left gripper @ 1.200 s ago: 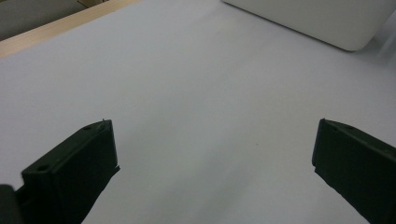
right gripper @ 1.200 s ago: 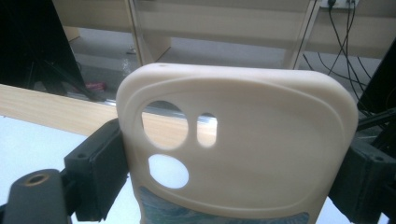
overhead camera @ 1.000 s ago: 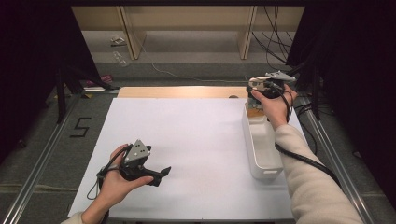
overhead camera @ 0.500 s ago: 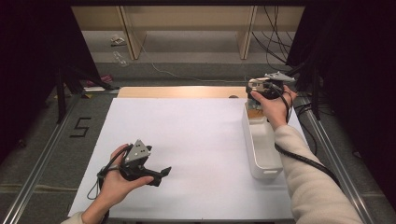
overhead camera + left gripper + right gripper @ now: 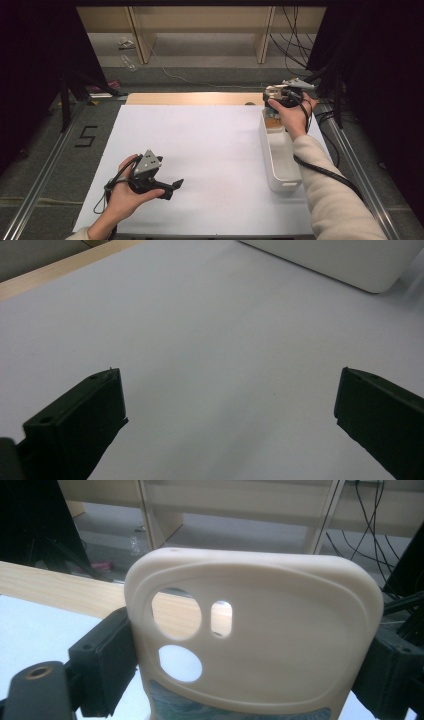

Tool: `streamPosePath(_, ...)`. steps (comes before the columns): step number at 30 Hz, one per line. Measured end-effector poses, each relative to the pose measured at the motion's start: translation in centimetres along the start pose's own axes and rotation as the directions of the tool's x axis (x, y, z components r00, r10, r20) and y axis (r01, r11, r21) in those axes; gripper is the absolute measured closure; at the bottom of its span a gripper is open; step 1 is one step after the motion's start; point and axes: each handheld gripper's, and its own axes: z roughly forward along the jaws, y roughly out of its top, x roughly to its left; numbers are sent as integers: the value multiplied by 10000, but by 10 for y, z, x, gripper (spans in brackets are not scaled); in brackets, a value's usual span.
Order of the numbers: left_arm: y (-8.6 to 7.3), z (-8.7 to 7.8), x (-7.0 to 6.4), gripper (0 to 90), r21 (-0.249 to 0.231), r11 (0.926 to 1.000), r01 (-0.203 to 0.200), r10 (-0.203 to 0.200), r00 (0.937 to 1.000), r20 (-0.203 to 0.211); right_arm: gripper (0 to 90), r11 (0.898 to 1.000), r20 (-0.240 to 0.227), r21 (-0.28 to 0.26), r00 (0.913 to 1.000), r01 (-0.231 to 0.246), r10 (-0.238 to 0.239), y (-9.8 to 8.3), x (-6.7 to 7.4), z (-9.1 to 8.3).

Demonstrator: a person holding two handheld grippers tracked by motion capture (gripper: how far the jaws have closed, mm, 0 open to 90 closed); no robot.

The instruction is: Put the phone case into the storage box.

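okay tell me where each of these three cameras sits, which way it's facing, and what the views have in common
High view: above the person's side, looking forward and down on the white table; both forearms, left gripper and right gripper show.
Left gripper view: rides the left gripper, looking low across the table toward the white bin; its two black jaws stand wide apart.
Right gripper view: rides the right gripper, facing the far shelving; its jaws clamp a cream phone case.
Shared: high and left gripper views both show the bin.

bright even light on table, dark edges, soft focus
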Motion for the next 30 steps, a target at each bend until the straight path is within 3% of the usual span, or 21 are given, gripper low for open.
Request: streamPosePath(30, 0, 0, -1, 0, -8, 10000, -3, 3, 10000, 20, 125, 10000, 21, 78, 10000, 0, 0, -3, 1, 1)
